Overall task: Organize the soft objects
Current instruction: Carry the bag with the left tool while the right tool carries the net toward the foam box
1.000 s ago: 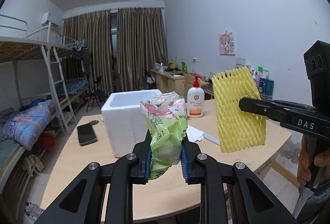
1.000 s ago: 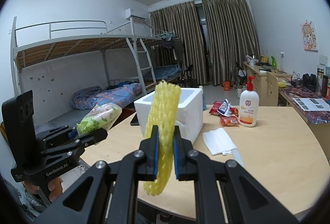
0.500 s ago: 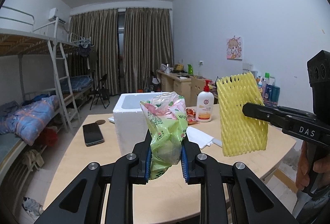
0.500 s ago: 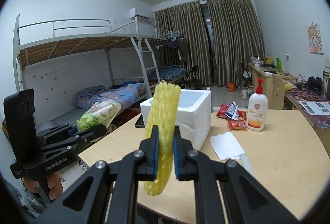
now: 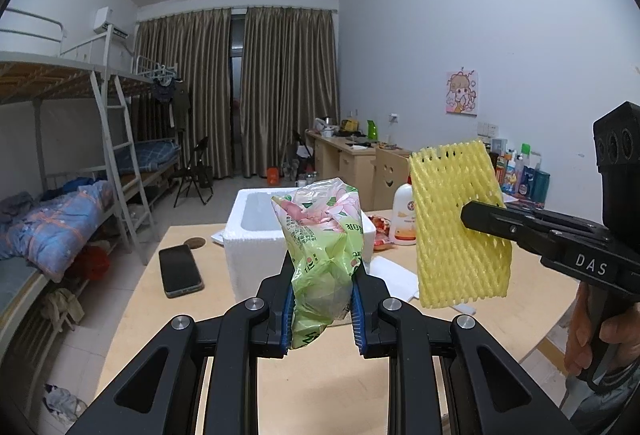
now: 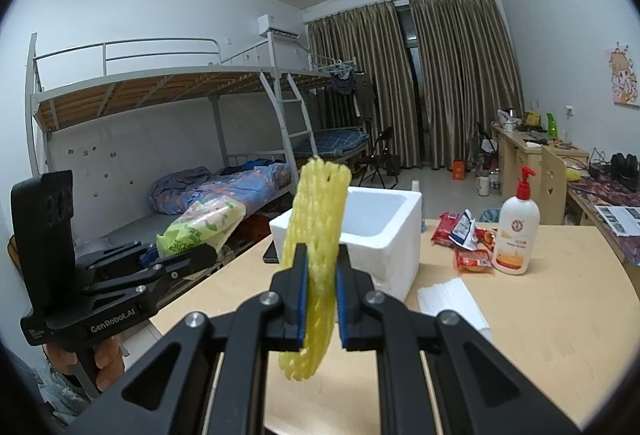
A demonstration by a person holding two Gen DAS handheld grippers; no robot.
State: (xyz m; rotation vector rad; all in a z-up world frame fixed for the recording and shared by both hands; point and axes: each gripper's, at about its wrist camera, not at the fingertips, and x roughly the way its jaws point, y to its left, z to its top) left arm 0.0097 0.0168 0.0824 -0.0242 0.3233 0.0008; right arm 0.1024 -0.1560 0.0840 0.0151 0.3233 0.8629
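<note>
My left gripper (image 5: 322,285) is shut on a green plastic tissue pack (image 5: 324,243), held upright above the near part of the wooden table (image 5: 320,387). My right gripper (image 6: 322,277) is shut on a yellow foam net sleeve (image 6: 318,235), also held in the air. An open white foam box (image 5: 256,235) stands on the table beyond both; it also shows in the right wrist view (image 6: 380,235). The right gripper with the sleeve (image 5: 456,227) shows at the right of the left wrist view. The left gripper with the pack (image 6: 200,223) shows at the left of the right wrist view.
A black phone (image 5: 180,271) lies left of the box. A white lotion pump bottle (image 6: 516,231), red snack packets (image 6: 464,239) and a white folded sheet (image 6: 452,299) lie right of it. A bunk bed (image 6: 200,155) stands to the left, desks along the right wall.
Both grippers have drawn back from the table and risen slightly; the box and bottle look smaller and farther. Both grips are unchanged.
</note>
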